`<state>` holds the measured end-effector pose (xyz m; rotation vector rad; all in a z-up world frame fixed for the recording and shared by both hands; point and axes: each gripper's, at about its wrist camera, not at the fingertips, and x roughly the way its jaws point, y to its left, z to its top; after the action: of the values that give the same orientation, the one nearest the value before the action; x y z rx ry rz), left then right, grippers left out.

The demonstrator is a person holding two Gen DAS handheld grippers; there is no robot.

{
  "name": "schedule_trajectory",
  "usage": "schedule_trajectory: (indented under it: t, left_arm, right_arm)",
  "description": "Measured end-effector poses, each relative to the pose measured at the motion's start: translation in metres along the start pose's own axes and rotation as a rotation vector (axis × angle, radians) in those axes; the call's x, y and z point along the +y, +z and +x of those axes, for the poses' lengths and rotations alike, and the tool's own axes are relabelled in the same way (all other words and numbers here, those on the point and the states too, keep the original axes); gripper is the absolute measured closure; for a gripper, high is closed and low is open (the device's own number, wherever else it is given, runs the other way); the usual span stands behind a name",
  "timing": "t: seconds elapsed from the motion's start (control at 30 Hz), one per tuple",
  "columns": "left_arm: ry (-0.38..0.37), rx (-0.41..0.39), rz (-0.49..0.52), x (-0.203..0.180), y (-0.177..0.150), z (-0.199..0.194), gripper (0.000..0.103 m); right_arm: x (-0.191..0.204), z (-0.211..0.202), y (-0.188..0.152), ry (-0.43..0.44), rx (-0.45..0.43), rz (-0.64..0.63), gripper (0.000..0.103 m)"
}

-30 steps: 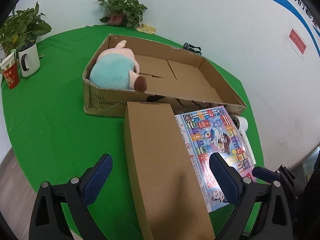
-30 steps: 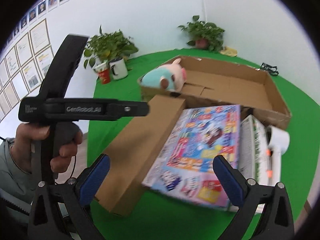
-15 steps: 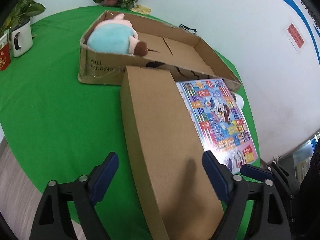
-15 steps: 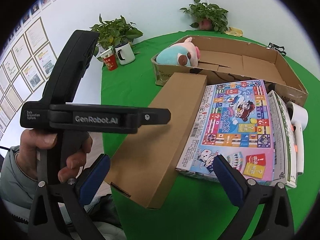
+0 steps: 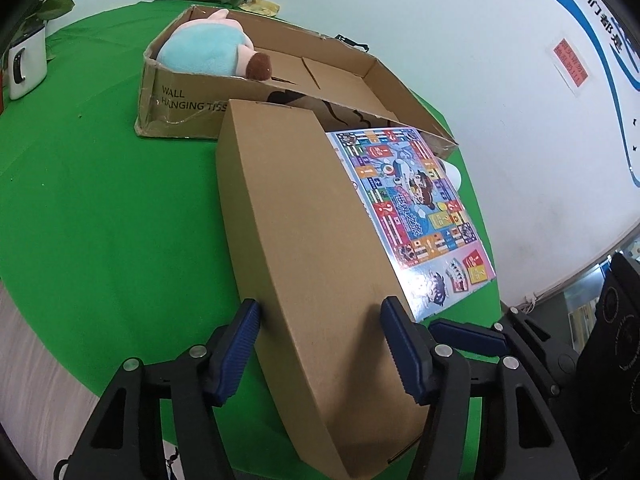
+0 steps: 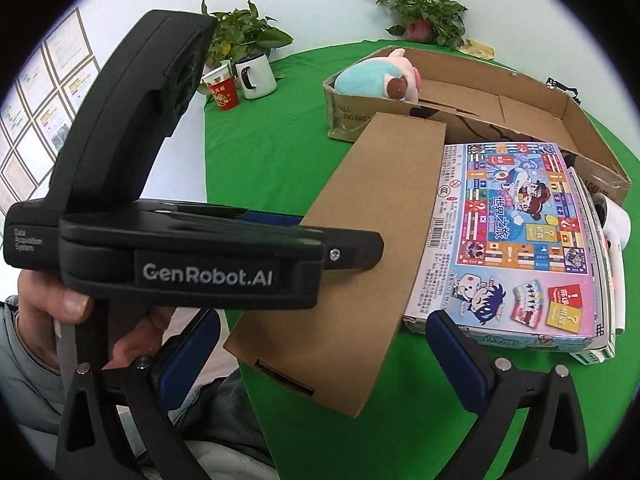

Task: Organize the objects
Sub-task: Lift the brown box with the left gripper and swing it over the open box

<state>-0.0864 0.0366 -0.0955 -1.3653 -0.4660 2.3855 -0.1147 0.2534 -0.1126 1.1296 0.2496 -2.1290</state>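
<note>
- Left gripper [image 5: 320, 334]: blue pads on either side of the near end of the long brown carton [image 5: 308, 240], left pad [image 5: 240, 344] against the carton's side wall, right pad [image 5: 400, 344] at its opposite top edge; jaws narrowed to the carton's width, gripping it.
- Right wrist view shows what the left one cannot: the left gripper's black body [image 6: 208, 256], marked "GenRobot.AI", reaches level across the carton [image 6: 372, 248] from the left, with the person's hand [image 6: 76, 300] wrapped around its handle.
- Right gripper [image 6: 316, 356]: jaws wide, nothing between them; it hangs over the near edge of the round green table [image 6: 272, 152], right pad [image 6: 452, 348] just in front of the board game box [image 6: 516, 248].
- Carton's near end overhangs the table's near edge; its far end touches the front wall of the open cardboard tray [image 5: 360, 80].
- Board game box lies flat, just right of the carton, on top of another flat box [image 6: 600, 280]; a white device [image 6: 614, 232] lies beside that, right side of the table.
- Tray, mid-table: plush toy [image 5: 212, 52] in its left end.
- Far left edge: white mug [image 6: 256, 74] and red paper cup [image 6: 222, 90], seen whole only in the right view; potted plants [image 6: 424, 8] at the far edge.
</note>
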Motion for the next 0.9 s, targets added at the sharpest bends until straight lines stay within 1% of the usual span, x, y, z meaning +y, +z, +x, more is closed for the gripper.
schedule_trajectory:
  t: [0.1, 0.17, 0.27, 0.3, 0.4, 0.47, 0.6, 0.67, 0.7, 0.77, 0.8, 0.83, 0.87, 0.9]
  left_arm:
    - [-0.007, -0.001, 0.006, -0.004, -0.005, -0.001, 0.042]
    - [-0.020, -0.004, -0.013, -0.003, -0.007, -0.002, 0.042]
    - [-0.045, -0.003, -0.077, 0.009, -0.008, -0.001, 0.036]
    - [-0.034, -0.011, -0.094, 0.013, -0.006, -0.001, 0.033]
    - [-0.007, -0.031, -0.124, 0.022, -0.001, 0.000, 0.030]
    - [-0.019, -0.027, -0.151, 0.028, 0.002, 0.003, 0.028]
    - [-0.049, -0.014, -0.188, 0.033, 0.002, 0.007, 0.027]
    - [-0.062, -0.005, -0.196, 0.035, 0.002, 0.009, 0.027]
    - [-0.069, 0.003, -0.207, 0.037, 0.001, 0.010, 0.024]
    - [-0.091, 0.018, -0.232, 0.039, -0.002, 0.013, 0.023]
    - [-0.105, 0.021, -0.244, 0.040, -0.002, 0.014, 0.023]
    - [-0.118, 0.020, -0.248, 0.040, -0.002, 0.015, 0.023]
    - [-0.113, 0.021, -0.245, 0.038, -0.002, 0.016, 0.022]
    - [-0.098, 0.023, -0.230, 0.035, -0.001, 0.017, 0.022]
  right_arm:
    - [-0.001, 0.004, 0.000, -0.001, 0.015, -0.003, 0.001]
    - [-0.003, 0.008, -0.001, 0.003, 0.025, 0.001, 0.001]
    - [-0.003, 0.014, -0.001, -0.006, 0.041, 0.003, 0.005]
    - [-0.004, 0.016, -0.001, -0.003, 0.044, 0.003, 0.006]
    - [0.000, 0.017, -0.001, -0.012, 0.040, -0.019, 0.008]
    - [0.001, 0.017, -0.001, -0.012, 0.036, -0.025, 0.009]
    - [-0.004, 0.015, -0.002, 0.021, 0.036, -0.012, 0.011]
    - [-0.007, 0.015, -0.001, 0.039, 0.033, 0.007, 0.014]
    - [-0.009, 0.014, -0.001, 0.056, 0.032, 0.023, 0.015]
    - [-0.013, 0.012, 0.000, 0.086, 0.030, 0.047, 0.018]
    - [-0.015, 0.011, -0.001, 0.100, 0.027, 0.061, 0.020]
    - [-0.016, 0.008, -0.001, 0.102, 0.016, 0.073, 0.038]
    - [-0.020, 0.006, 0.000, 0.119, 0.006, 0.099, 0.049]
    - [-0.024, 0.004, 0.002, 0.139, 0.004, 0.121, 0.052]
